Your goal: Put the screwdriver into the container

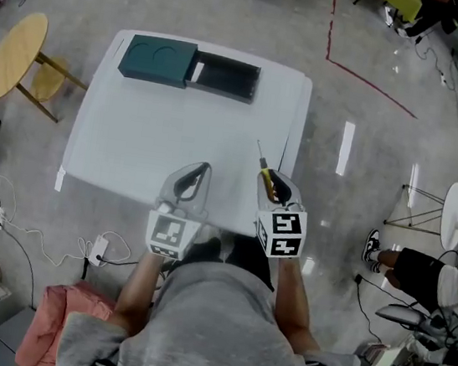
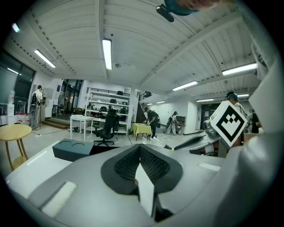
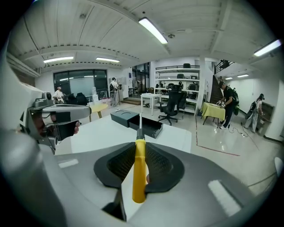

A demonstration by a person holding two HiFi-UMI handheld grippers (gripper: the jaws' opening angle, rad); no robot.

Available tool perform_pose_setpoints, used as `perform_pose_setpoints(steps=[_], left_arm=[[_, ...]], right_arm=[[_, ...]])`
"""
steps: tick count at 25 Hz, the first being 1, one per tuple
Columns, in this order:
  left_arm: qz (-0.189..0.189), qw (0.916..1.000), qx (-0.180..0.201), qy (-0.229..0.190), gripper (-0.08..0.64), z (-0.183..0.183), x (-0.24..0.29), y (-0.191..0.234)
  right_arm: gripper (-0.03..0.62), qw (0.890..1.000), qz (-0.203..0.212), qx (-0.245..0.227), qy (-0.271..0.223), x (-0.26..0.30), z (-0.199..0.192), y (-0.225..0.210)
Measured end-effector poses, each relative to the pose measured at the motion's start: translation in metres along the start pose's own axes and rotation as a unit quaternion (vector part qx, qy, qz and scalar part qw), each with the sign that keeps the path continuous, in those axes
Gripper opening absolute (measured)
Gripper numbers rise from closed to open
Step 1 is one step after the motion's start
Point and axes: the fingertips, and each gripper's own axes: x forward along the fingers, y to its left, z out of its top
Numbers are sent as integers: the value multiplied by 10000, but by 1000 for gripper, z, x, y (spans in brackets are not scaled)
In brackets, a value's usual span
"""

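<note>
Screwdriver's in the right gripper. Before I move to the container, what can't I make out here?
- Container inside: head view, dark and small; right gripper view, angle too shallow.
- Screwdriver tip shape: too small in both views.
- Table near edge: head view, covered by left gripper and right gripper.
- Container in left gripper view: mostly hidden behind that gripper's own body; the lid shows.

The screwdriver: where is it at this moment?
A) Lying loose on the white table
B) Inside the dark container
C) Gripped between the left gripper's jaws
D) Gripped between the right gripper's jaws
D: the right gripper view shows the screwdriver with its yellow handle clamped between the jaws of the right gripper, its shaft pointing ahead towards the container at the table's far edge.
</note>
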Motion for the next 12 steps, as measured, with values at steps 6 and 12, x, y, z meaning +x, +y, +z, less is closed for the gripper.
perform_pose_setpoints(steps=[6,12], left_arm=[[59,9997,147,-165,11,19,-4,-7],[282,9989,181,-326,11,34,2,-6]], right_arm=[[75,9995,-23,-120,-281,-15,17,-6],[75,9983,66,-308,-498,-19,37,-17]])
